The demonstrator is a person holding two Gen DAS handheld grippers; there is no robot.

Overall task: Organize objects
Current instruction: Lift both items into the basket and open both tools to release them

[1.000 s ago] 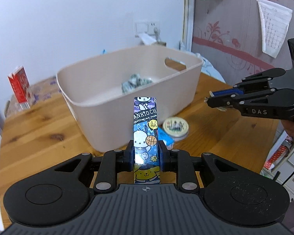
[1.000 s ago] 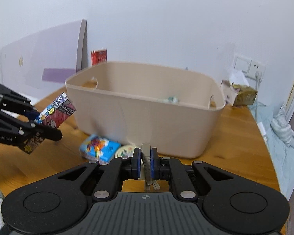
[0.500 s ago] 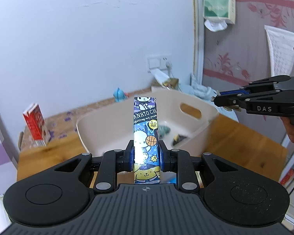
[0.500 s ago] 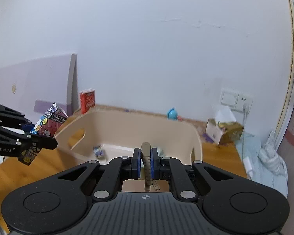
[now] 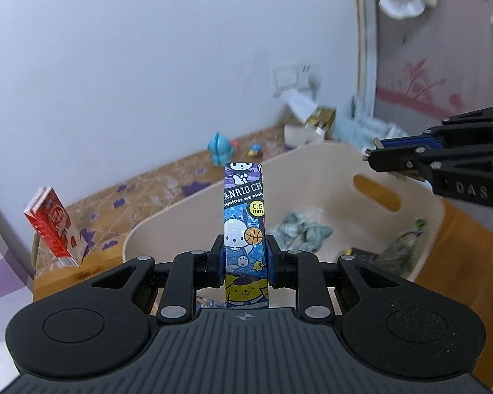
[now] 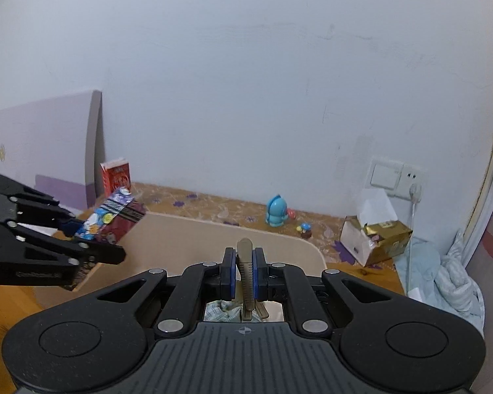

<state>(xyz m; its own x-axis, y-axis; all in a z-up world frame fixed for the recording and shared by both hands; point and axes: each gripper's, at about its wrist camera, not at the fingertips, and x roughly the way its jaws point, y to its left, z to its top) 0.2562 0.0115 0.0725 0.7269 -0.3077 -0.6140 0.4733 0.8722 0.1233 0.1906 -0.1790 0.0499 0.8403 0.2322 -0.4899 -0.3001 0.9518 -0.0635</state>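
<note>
Left gripper [image 5: 245, 257] pinches the light, stiff carton [image 5: 244, 229] low across its flat sides, right gripper [image 6: 245, 274] nips a thin, slippery clip [image 6: 246, 275], both above the bin [image 5: 312, 177].

The cartoon-printed box [image 5: 244, 229] loses its lower end behind the left gripper [image 5: 245, 256]; its lettering is cut at both edges. Small items inside the beige bin [image 5: 328, 161] are blurred, and the bin's near wall is hidden.
</note>
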